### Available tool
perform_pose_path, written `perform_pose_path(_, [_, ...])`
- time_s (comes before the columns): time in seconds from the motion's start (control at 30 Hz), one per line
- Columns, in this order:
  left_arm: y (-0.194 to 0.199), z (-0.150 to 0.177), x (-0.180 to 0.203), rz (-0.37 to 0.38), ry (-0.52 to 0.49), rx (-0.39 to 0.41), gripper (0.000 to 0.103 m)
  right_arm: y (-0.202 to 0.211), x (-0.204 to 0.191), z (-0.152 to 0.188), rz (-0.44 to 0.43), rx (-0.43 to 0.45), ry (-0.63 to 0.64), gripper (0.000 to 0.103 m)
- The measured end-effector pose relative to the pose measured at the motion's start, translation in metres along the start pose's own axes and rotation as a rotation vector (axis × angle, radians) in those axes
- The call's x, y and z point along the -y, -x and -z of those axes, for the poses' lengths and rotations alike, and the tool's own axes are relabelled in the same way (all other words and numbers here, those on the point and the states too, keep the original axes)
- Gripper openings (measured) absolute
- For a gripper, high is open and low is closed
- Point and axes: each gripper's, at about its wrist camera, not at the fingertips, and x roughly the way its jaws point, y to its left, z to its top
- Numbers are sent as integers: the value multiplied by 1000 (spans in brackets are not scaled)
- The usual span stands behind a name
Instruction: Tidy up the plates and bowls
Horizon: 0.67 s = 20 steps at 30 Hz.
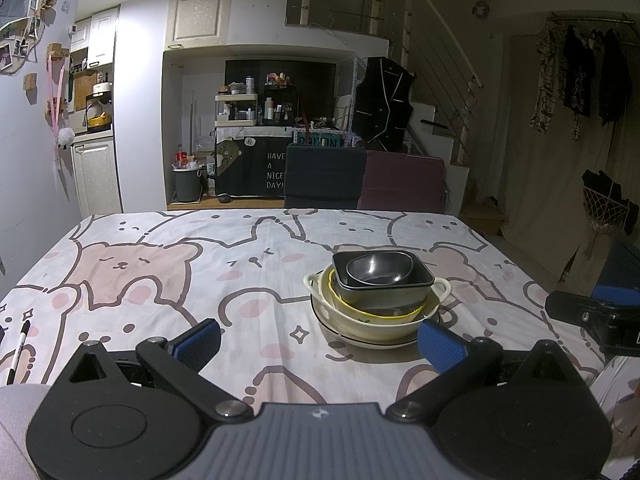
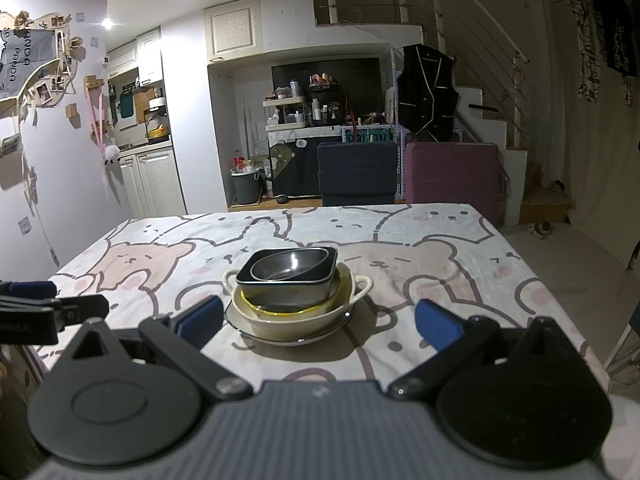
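On the table [image 1: 168,240] ahead of me a bear-print cloth [image 1: 132,264] covers the whole top. At the far left, near the table's edge, a black pen [image 1: 18,352] lies on the cloth, showing only in my left view. My left gripper [image 1: 320,343] hangs low over the near part of the table, its blue-padded fingers [image 1: 200,340] spread wide with nothing between them. Just past it, slightly to the right of its middle, stands the stack of dishes: a white plate [image 1: 360,340] flat on the cloth, a cream bowl with two small handles [image 1: 376,320] sitting on it, a yellow-rimmed bowl [image 1: 352,304] nested inside that, then a dark square dish [image 1: 384,284], and a round metal bowl [image 1: 376,270] tilted inside the square one. My left gripper's right finger sits just in front of the plate's rim; I cannot tell whether they touch. From my right gripper [image 2: 318,321] the same stack stands just left of centre between its fingers [image 2: 436,326], which are also spread wide and hold nothing. The plate [image 2: 280,338] and handled bowl [image 2: 296,316] stand near its left finger. At the right edge of my left view I can see the side of my right gripper, level with the stack and apart from it.
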Motion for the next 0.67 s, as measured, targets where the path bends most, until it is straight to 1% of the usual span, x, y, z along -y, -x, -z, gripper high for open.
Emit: perform_pose_path(0.67, [1, -1, 0, -6, 0, -1, 103, 0, 1, 0, -5, 0, 2, 103])
